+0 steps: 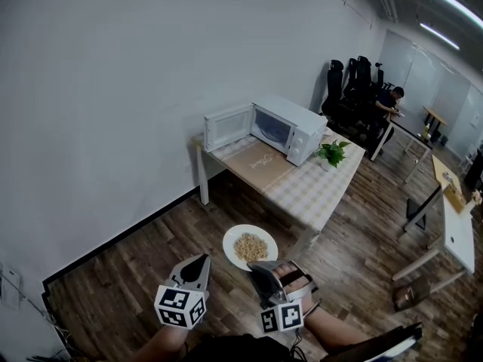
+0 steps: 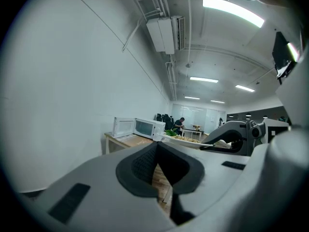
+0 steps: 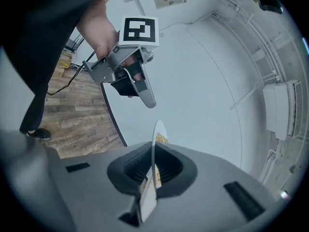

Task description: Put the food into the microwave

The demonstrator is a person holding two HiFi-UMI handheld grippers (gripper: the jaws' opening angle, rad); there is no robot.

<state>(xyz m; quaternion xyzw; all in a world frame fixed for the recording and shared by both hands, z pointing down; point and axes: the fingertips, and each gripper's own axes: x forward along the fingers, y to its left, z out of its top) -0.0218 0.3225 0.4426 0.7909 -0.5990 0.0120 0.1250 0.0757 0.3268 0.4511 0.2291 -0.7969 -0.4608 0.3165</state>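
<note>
The right gripper point(image 1: 257, 268) is clamped on the near rim of the round white plate point(image 1: 229, 241), carrying the heap of pale cooked food point(image 1: 251, 246) level so nothing slides; its own view shows that rim edge-on between the jaws. The left gripper point(image 1: 198, 264) hangs just beside, jaws drawn together on nothing. The white box-shaped microwave point(image 1: 287, 130) stands well ahead on the wooden table point(image 1: 317, 191), its door point(image 1: 228, 125) swung open, so the plate likely just needs carrying over.

No readable text, script on the table mat point(image 1: 260, 161) too blurred
</note>
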